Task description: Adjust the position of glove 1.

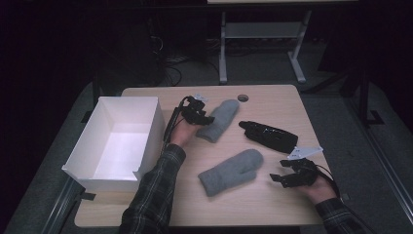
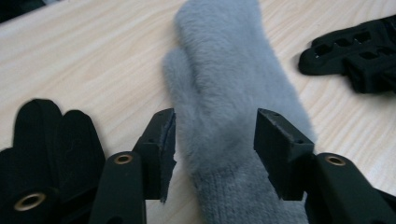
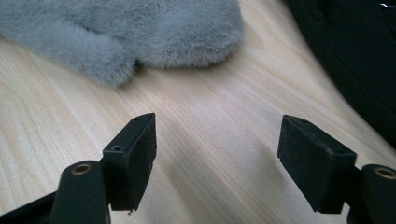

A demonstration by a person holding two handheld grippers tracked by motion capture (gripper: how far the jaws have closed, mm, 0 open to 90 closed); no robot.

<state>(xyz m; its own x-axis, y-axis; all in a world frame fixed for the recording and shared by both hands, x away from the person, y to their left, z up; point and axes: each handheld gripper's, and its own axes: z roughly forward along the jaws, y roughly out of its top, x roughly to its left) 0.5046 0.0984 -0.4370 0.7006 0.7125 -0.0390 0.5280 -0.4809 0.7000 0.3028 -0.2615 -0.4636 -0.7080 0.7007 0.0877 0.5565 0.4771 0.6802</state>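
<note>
Two fluffy grey mittens lie on the wooden table. The far mitten lies lengthwise in front of my left gripper. Its knit cuff sits between the open jaws and does not look squeezed. The near mitten rests mid-table, thumb toward the front. My right gripper hovers to its right with jaws open over bare wood, nothing between them.
A white open box stands at the table's left side. A long black perforated object lies between the mittens toward the right. A black glove-like shape lies beside the left jaw.
</note>
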